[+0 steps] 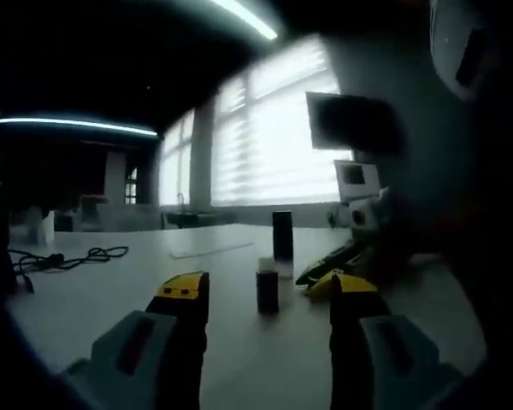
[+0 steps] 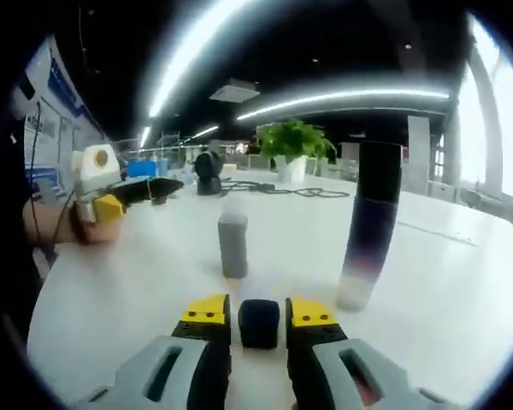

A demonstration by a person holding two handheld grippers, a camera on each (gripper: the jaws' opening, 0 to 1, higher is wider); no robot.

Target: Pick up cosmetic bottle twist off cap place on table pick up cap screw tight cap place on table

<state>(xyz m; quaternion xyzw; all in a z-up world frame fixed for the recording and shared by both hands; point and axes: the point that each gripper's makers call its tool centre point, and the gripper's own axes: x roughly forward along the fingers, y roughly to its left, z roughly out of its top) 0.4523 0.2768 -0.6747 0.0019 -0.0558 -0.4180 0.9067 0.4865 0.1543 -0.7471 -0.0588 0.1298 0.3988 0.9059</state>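
Two grippers over a white table (image 2: 462, 282). Left gripper (image 1: 269, 295) jaws spread wide, holding nothing; small dark bottle (image 1: 268, 289) stands upright on the table between and ahead of them, tall dark bottle (image 1: 282, 237) behind it. Right gripper (image 2: 259, 314) jaws clamped on a small black cap (image 2: 259, 323), short grey bottle just ahead, tall one to its right.

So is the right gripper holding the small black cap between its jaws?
Yes, the small black cap sits clamped between the right gripper's yellow-tipped jaws.
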